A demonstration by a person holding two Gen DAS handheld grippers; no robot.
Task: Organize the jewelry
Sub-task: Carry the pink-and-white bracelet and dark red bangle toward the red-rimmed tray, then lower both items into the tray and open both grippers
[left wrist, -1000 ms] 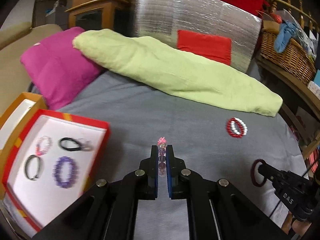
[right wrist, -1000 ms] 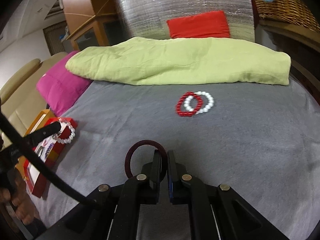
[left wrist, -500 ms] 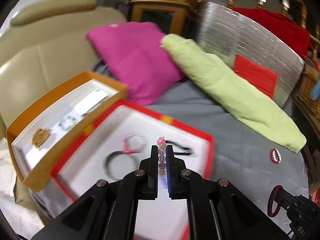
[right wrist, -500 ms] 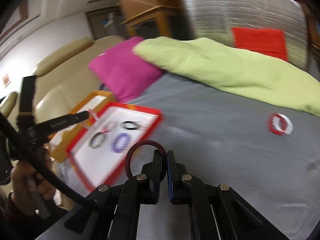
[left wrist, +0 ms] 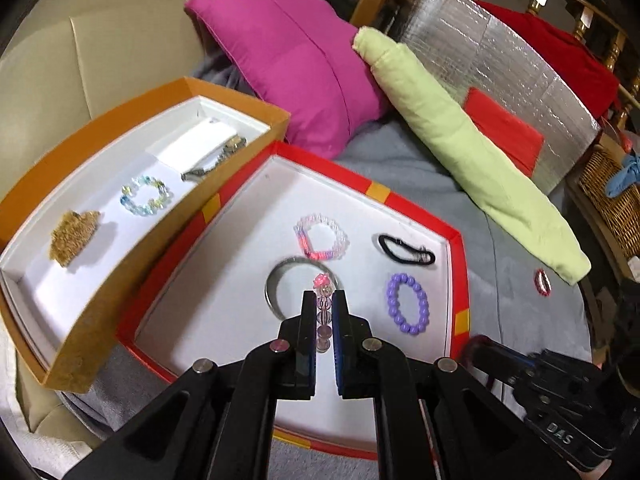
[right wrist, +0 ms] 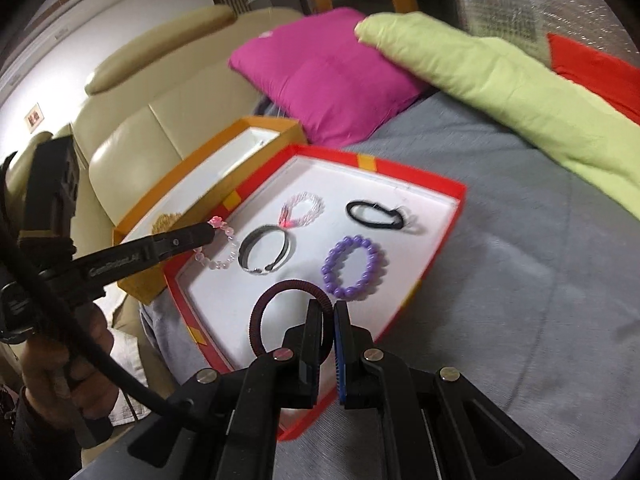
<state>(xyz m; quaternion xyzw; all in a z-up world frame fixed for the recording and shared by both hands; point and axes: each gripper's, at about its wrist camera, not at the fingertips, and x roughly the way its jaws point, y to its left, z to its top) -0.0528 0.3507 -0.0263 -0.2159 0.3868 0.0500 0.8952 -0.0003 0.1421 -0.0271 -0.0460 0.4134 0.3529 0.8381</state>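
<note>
On the grey bed (right wrist: pixel 500 240) lies the red-rimmed white tray (left wrist: pixel 462 264); over it the left tongs (left wrist: pixel 323 300) pinch a pink-flowered clear bead bracelet (right wrist: pixel 218 248), the right tongs (right wrist: pixel 328 314) pinch a dark maroon hair band (right wrist: pixel 280 292)

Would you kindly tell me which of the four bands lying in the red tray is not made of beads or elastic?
The grey metal bangle: a rigid open cuff, beside the purple bead bracelet, pink bead bracelet and black hair tie.
</note>
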